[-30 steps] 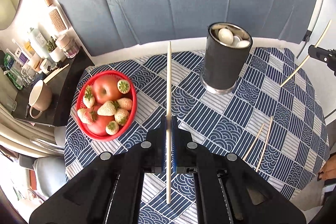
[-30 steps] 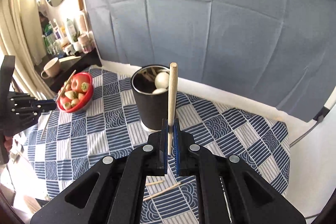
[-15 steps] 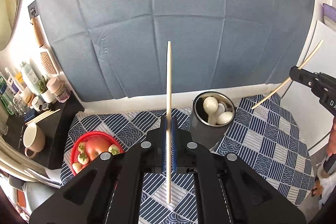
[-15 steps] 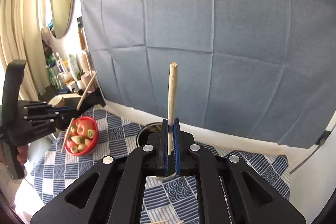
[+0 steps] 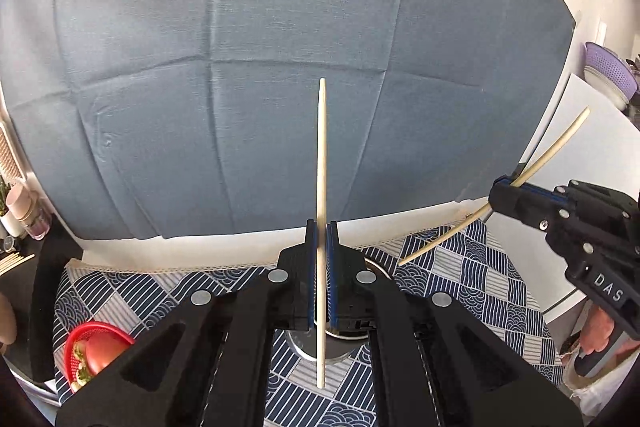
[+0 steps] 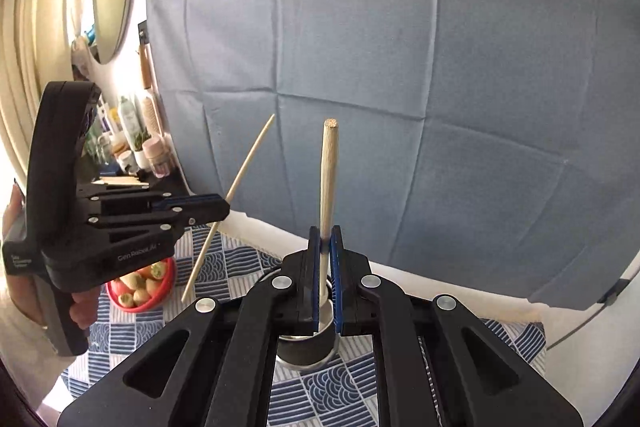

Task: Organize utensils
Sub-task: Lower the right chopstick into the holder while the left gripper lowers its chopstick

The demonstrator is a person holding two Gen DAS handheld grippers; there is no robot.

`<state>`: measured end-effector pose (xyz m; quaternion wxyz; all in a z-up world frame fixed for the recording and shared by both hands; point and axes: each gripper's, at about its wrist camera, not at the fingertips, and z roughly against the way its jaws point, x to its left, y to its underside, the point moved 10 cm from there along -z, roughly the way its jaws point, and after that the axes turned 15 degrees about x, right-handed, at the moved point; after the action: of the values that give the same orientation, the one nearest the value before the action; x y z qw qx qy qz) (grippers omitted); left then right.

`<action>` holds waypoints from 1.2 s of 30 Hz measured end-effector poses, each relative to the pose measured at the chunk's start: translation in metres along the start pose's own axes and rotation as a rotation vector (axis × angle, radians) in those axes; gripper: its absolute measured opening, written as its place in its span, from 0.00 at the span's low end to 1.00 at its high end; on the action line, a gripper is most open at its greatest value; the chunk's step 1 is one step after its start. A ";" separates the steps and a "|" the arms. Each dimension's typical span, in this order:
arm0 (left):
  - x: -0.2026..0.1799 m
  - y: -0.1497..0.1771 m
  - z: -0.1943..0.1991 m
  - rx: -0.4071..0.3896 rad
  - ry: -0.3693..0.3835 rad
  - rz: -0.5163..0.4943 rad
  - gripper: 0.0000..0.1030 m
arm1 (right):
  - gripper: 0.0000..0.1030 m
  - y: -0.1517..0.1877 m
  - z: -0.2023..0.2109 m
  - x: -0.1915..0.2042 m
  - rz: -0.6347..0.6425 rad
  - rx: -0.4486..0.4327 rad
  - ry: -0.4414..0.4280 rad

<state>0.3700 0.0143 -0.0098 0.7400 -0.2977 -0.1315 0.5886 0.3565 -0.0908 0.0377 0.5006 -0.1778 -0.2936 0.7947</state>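
Left gripper point(image 5: 322, 239) and right gripper point(image 6: 325, 247) each clamped on a chopstick point(image 5: 321, 163) – both above the holder point(image 6: 306, 349) – neither dropped in yet.

You hold a pale wooden chopstick point(image 5: 322, 187) in the left gripper point(image 5: 321, 239), its surface smooth and matt; the right gripper point(image 6: 325, 247) pinches another chopstick point(image 6: 329, 179) whose cut end shows rough, fibrous grain. Both grippers look like matt black plastic with shiny metal screw heads and blue pads point(image 6: 338, 267). Below, the utensil holder point(image 6: 306, 353) has a dark matt wall and a glossy metal base. The tablecloth point(image 5: 460, 279) is printed cloth, the backdrop point(image 6: 400, 67) creased grey-blue fabric, the fruit basket point(image 6: 160, 297) glossy red plastic.
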 end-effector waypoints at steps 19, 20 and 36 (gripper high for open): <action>-0.002 -0.015 -0.086 -0.055 0.206 -0.002 0.05 | 0.05 0.015 -0.070 -0.001 -0.007 0.142 -0.019; -0.001 -0.014 -0.090 -0.056 0.209 0.000 0.05 | 0.05 0.016 -0.073 -0.001 -0.009 0.149 -0.018; 0.004 0.026 -0.095 -0.062 0.198 -0.066 0.05 | 0.06 0.033 -0.094 -0.004 -0.048 0.195 -0.020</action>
<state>0.4018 -0.0060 -0.1008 0.7589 -0.3725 -0.0856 0.5272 0.3895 -0.0779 -0.0554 0.5314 -0.1132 -0.2238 0.8092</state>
